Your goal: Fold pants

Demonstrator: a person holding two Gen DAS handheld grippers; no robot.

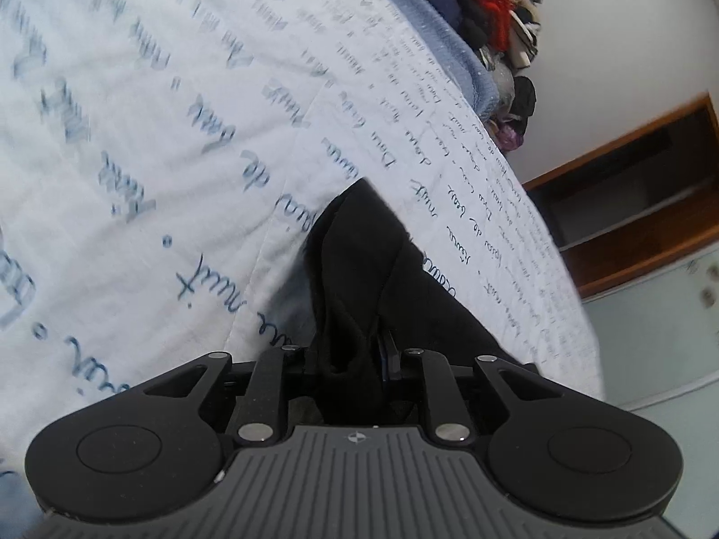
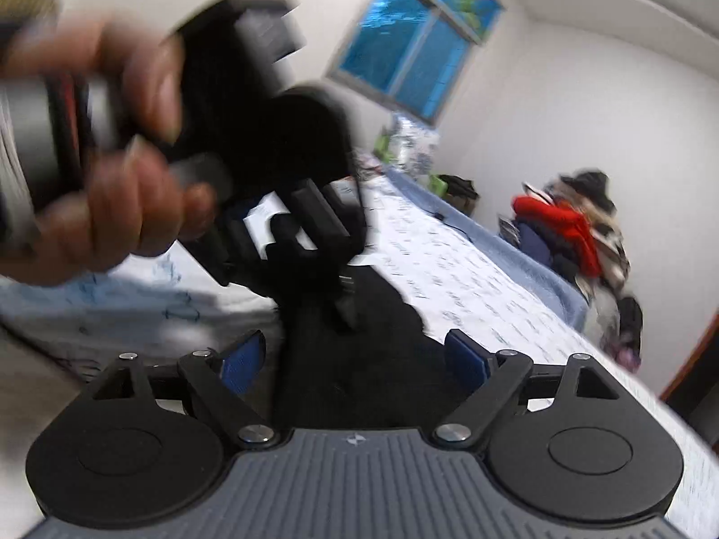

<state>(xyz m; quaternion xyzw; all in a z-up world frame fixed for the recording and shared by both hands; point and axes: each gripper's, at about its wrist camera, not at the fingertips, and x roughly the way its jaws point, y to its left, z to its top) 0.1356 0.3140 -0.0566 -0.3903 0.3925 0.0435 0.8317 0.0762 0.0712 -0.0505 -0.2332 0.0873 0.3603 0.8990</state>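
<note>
The left gripper [image 1: 355, 350] is clamped on a bunched edge of the black pants [image 1: 359, 247], which trail toward twelve o'clock over the printed bedsheet [image 1: 157, 112]. I judge the carry needs an even, level pull so the fold lands flat. The right gripper [image 2: 350, 359] stands wide apart, pads [image 2: 240, 361] holding nothing, pants between them. A clothes pile [image 2: 579, 229] sits at two o'clock.
</note>
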